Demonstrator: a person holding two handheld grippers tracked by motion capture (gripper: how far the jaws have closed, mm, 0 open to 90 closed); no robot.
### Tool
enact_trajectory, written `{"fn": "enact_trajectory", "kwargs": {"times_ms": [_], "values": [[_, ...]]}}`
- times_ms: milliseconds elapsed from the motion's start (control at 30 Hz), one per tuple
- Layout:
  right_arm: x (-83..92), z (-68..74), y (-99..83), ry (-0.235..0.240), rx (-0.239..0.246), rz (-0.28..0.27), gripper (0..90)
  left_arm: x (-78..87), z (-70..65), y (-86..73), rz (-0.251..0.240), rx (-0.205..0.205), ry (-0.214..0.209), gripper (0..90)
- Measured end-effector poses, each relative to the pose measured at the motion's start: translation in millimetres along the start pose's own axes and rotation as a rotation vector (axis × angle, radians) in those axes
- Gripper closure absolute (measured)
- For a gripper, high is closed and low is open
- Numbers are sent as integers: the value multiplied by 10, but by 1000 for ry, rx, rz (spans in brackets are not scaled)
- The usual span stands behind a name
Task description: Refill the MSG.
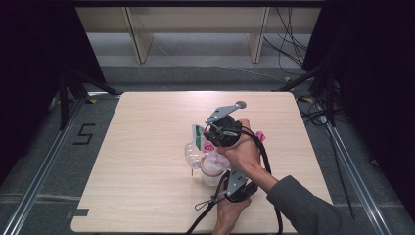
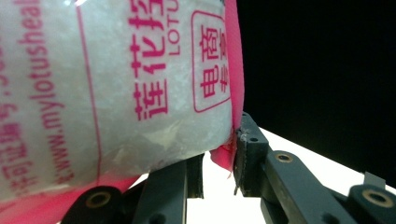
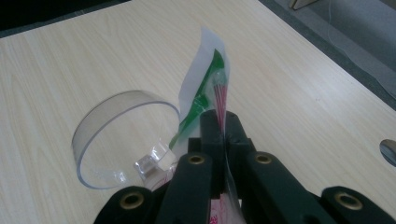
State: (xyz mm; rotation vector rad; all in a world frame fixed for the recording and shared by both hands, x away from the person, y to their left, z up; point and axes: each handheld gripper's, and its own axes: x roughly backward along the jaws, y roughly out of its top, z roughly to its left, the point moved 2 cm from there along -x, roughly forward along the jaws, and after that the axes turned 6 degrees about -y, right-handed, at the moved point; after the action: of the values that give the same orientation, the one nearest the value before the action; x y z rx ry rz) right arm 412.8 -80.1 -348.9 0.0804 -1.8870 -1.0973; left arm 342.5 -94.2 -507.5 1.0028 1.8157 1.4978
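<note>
Left gripper view: pink-edged bag [image 2: 116, 84] holds white granules.

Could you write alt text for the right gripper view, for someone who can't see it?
Two black jaws of the right gripper pinch the thin top edge of a plastic bag. A clear round lid stands beside it on a pale wooden table.

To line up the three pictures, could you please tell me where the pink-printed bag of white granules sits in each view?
High view: the bag is at table centre, under the right hand.
Left gripper view: it fills the upper left, its pink edge between the jaws.
Right gripper view: its top edge rises from the shut jaws.
Shared landmark: the table.
</note>
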Motion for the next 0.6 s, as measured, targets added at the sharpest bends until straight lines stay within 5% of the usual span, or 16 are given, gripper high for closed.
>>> {"fn": "enact_trajectory", "kwargs": {"times_ms": [33, 100, 467, 600], "values": [[-12, -22, -6, -19, 27, -2, 900, -3, -3, 7, 1, 4, -4, 756], [-15, 11, 6, 2, 0, 2, 900, -6, -7, 13, -3, 2, -5, 756], [-28, -13, 18, -24, 23, 8, 900, -7, -8, 27, -6, -1, -4, 756], [-13, 3, 38, 3, 3, 1, 900, 0, -17, 49, -12, -18, -3, 755]]}}
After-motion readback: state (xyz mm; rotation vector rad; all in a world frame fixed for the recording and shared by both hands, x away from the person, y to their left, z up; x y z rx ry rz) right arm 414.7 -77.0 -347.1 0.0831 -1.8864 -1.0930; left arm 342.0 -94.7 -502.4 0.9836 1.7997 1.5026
